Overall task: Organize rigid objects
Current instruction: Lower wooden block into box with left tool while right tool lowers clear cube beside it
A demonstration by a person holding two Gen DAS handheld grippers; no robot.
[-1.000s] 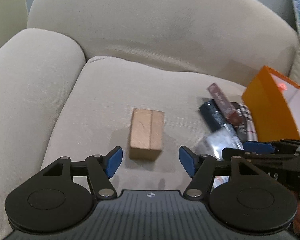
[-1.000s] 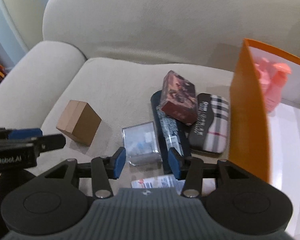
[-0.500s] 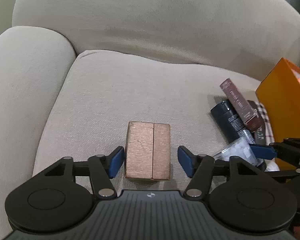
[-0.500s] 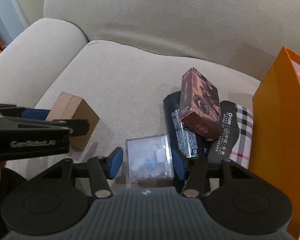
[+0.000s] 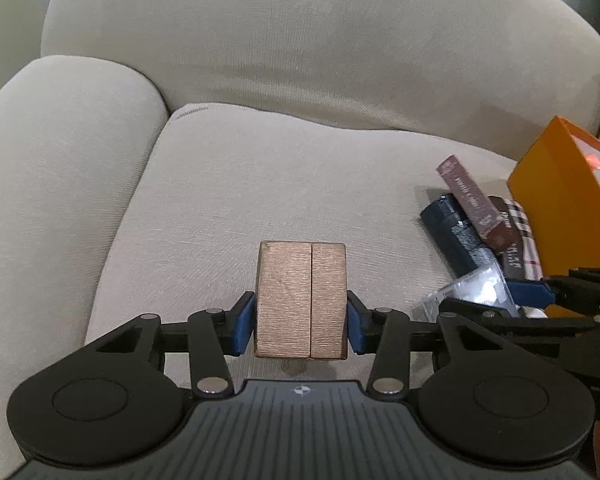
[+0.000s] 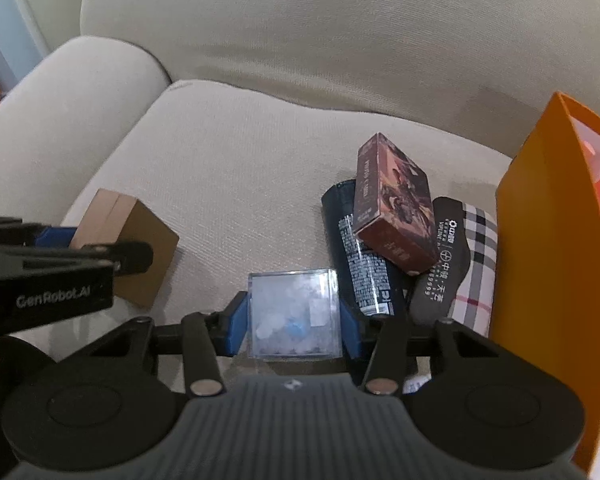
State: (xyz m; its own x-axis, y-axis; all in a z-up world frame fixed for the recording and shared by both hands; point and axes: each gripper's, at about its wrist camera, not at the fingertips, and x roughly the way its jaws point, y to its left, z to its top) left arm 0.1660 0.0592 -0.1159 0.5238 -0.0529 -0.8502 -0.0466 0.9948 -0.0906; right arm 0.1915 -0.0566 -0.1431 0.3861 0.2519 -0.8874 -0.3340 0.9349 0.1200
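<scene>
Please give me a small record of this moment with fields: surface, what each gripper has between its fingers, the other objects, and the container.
surface: beige sofa seat
left gripper: jaws closing, blue pads at both sides of the brown cardboard box
right gripper: jaws closing, pads at both sides of the clear plastic box
pile: dark red box lying on top of the dark blue tube, beside the plaid case
container: orange bag, open, standing right of the pile
</scene>
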